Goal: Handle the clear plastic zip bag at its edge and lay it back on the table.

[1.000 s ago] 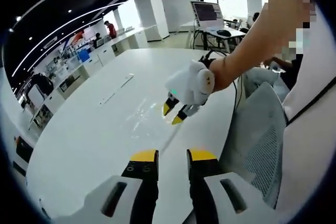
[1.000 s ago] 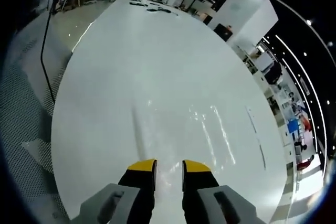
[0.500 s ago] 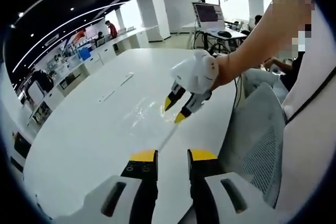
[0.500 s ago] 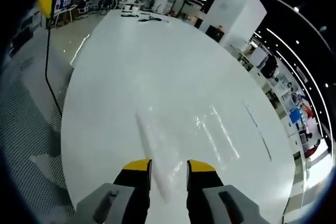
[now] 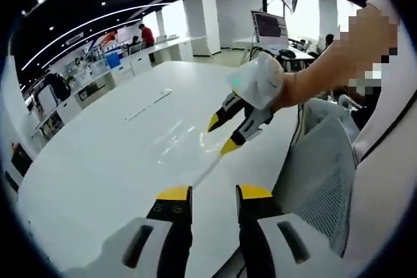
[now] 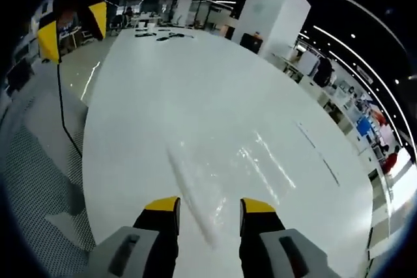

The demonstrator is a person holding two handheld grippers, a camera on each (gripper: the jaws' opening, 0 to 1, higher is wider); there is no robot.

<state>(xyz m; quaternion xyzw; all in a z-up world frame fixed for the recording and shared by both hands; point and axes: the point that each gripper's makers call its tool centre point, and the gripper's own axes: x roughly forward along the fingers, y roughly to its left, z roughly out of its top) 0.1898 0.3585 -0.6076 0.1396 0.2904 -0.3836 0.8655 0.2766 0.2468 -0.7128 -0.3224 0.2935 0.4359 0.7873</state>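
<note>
Above table (image 5: 98, 161), right hand-held gripper (image 5: 226, 135) hovers, jaws parted.

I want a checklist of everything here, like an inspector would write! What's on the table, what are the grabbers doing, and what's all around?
Surface: white table, glossy, reflecting the ceiling lights.
Job's things: clear plastic zip bag lying flat on the table, one long edge running toward the right gripper.
Clutter: small dark items at the far end; thin flat strips on the tabletop.
Grippers: left gripper open, above the near table edge; right gripper open, above the bag's edge, holding nothing.
Cables: black cable beside the table.
Surroundings: mesh chair, monitor, white pillar, people at far benches.
</note>
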